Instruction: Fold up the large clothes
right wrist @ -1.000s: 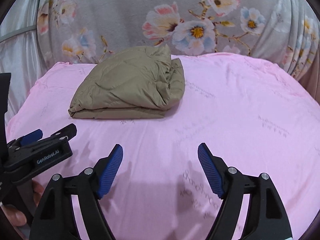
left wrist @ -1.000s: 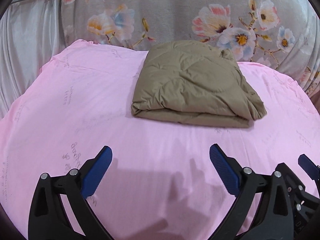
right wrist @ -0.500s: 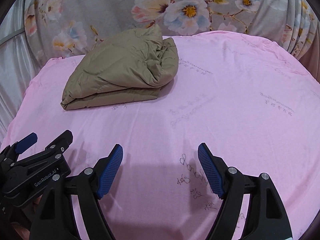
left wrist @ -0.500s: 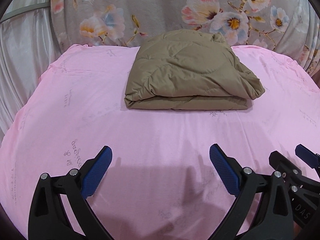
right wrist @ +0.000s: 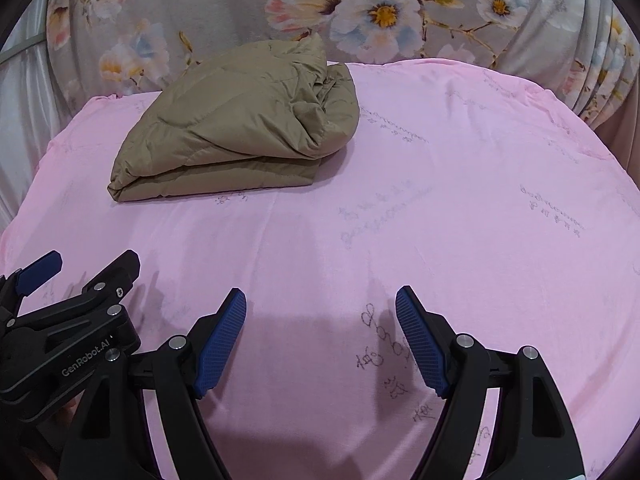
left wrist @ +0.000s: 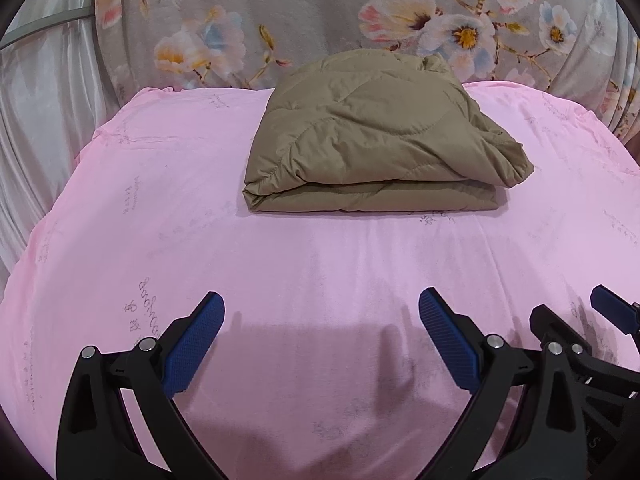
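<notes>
Left wrist view shows my left gripper (left wrist: pixel 320 320) with jaws spread wide and empty, hanging over the near part of the pink sheet (left wrist: pixel 160 208). The folded tan quilted garment (left wrist: pixel 376 140) lies at the far middle of the bed, against the floral fabric (left wrist: pixel 280 12) behind. Over the last second it has drifted toward the centre of this view and its near edge has squared up to me, so I have been swinging round to face it. My right gripper (right wrist: pixel 320 316), jaws likewise apart and holding nothing, sees the bundle (right wrist: pixel 240 132) far left. Neither gripper touches it; I judge the folding done, or a last tidy pending.
</notes>
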